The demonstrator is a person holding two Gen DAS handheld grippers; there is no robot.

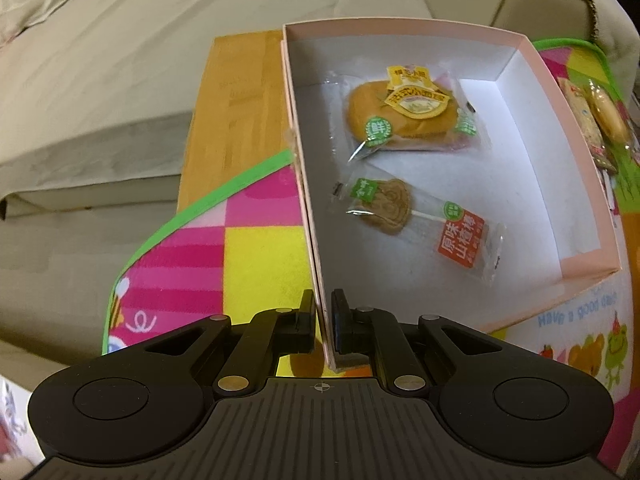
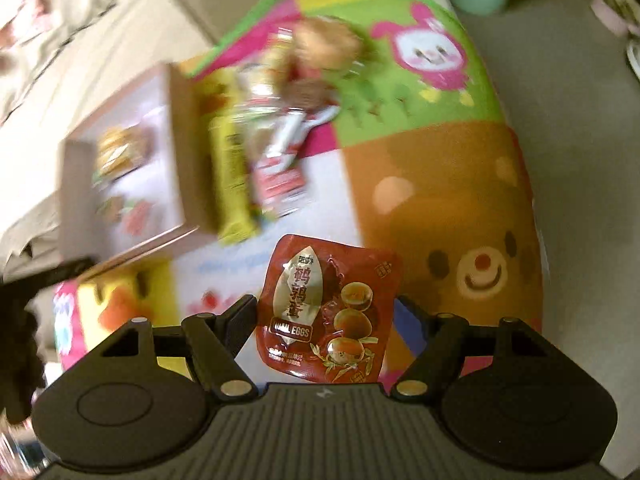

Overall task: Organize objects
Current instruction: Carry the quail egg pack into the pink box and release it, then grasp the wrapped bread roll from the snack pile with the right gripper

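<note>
Beige upholstery [image 1: 120,60] surrounds the work area, and a wooden table top [image 1: 236,120] carries a bright patchwork mat [image 2: 440,184] on which everything lies.

Largest on the mat is the pink box [image 1: 592,216], open-topped; it holds a wrapped bun [image 1: 404,114] and a wrapped lollipop biscuit [image 1: 404,216], lying apart on its white floor. The left gripper [image 1: 322,320] is clamped on the box's near-left wall, one pad either side of the card.

Just beside the box's outer wall lies a loose heap of snacks [image 2: 276,128], blurred in the right wrist view, with a yellow bar [image 2: 232,184] nearest the wall.

The right gripper [image 2: 324,324] stands fairly wide with the red quail-egg pouch [image 2: 328,312] spanning its jaws and clear of the mat; it appears pinched by its side edges.

Risks, as judged:
- An edge hold on a limp foil pouch is weak; it may buckle and slip free in transit.
- The heap lies between pouch and box; a low pass could scatter it.
- The thin card wall may flex or tip under the clamp.
- Two packets already occupy the floor; the pouch may land on top.
</note>
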